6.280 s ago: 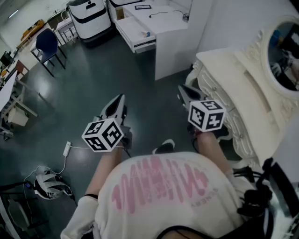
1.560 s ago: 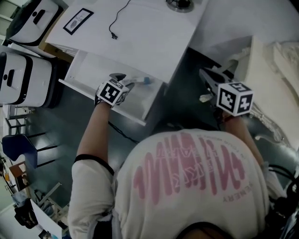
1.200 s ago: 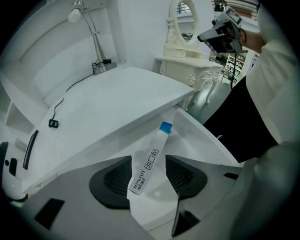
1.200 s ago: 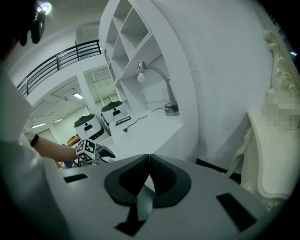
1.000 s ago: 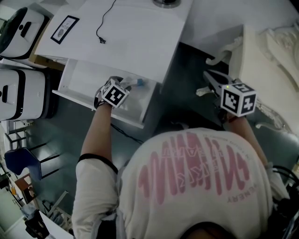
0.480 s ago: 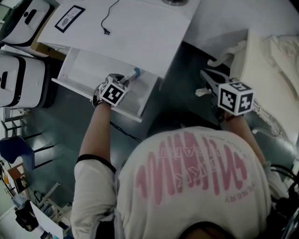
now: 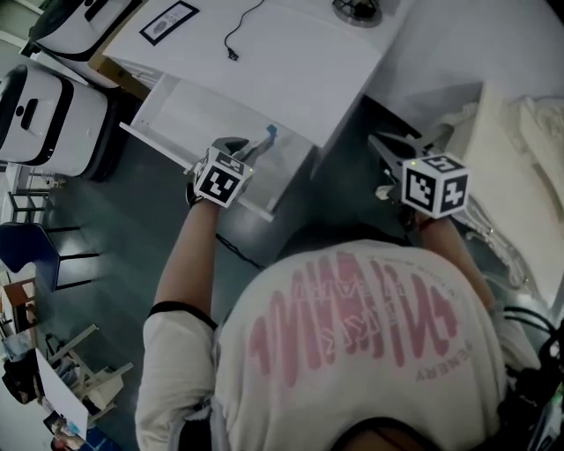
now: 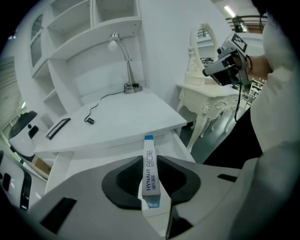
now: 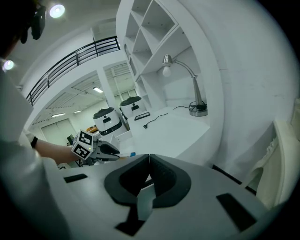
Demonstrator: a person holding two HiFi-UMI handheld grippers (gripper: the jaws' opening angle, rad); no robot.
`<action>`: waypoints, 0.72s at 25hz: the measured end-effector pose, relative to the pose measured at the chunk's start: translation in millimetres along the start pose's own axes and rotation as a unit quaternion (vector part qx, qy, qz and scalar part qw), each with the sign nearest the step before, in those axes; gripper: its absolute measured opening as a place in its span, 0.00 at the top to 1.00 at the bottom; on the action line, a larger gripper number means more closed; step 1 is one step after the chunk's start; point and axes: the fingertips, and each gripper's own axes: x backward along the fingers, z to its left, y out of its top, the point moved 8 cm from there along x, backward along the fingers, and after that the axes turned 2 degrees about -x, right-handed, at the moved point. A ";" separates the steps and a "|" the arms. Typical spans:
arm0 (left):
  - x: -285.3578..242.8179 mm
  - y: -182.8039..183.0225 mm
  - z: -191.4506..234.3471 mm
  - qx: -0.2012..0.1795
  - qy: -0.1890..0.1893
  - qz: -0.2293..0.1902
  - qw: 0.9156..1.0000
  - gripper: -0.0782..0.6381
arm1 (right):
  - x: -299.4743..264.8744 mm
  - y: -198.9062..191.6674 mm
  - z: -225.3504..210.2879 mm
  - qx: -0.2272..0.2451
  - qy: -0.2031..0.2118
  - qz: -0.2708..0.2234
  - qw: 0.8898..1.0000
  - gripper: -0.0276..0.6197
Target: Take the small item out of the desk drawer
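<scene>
My left gripper (image 7: 249, 155) is shut on a slim white box with blue ends (image 8: 150, 176). The box runs lengthways between the pads and pokes out past the fingertips (image 7: 269, 135). The jaws have just been closing, with the box between them. Gripper and box hang just above the right end of the open white desk drawer (image 7: 189, 114). My right gripper (image 7: 381, 146) is shut on nothing, in the dark gap between the desk (image 7: 291, 62) and the ornate cream dresser (image 7: 520, 167). In the right gripper view the left gripper (image 9: 110, 151) appears with the box's blue tip (image 9: 132, 153).
A lamp (image 8: 123, 61), a black cable (image 7: 242, 26) and a framed card (image 7: 169, 21) sit on the desk top. White machines (image 7: 44, 97) stand left of the drawer. A blue chair (image 7: 26, 255) is on the dark floor further left.
The left gripper closed on the box inside the drawer and lifted it up out of the drawer. The right gripper drifted a little sideways.
</scene>
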 end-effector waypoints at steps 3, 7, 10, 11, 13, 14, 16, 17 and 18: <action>18.6 -0.5 -8.3 0.050 0.031 -0.018 0.998 0.73 | -2.0 3.8 8.0 0.012 0.020 -0.007 1.000 0.93; 49.7 -3.3 -20.2 0.133 0.075 -0.061 0.986 0.73 | -8.2 13.0 22.5 0.027 0.052 -0.023 0.998 0.93; 75.2 -5.9 -32.4 0.201 0.098 -0.114 0.968 0.73 | -14.2 21.7 34.8 0.038 0.081 -0.035 0.995 0.93; 82.8 -7.5 -37.3 0.221 0.107 -0.129 0.961 0.73 | -16.3 23.4 38.3 0.042 0.090 -0.037 0.994 0.93; 95.4 -11.7 -48.3 0.254 0.129 -0.153 0.946 0.73 | -19.8 24.4 45.0 0.051 0.109 -0.038 0.992 0.93; 100.7 -13.7 -54.4 0.267 0.140 -0.163 0.939 0.73 | -20.9 23.9 48.3 0.057 0.119 -0.037 0.991 0.93; 110.2 -16.2 -67.8 0.292 0.158 -0.181 0.926 0.73 | -21.7 21.7 54.2 0.068 0.138 -0.035 0.987 0.93; 115.3 -16.2 -75.0 0.301 0.166 -0.187 0.920 0.73 | -21.1 20.9 56.8 0.073 0.147 -0.034 0.986 0.93; 121.5 -14.8 -82.3 0.308 0.175 -0.192 0.915 0.73 | -19.6 20.8 59.4 0.078 0.155 -0.032 0.984 0.93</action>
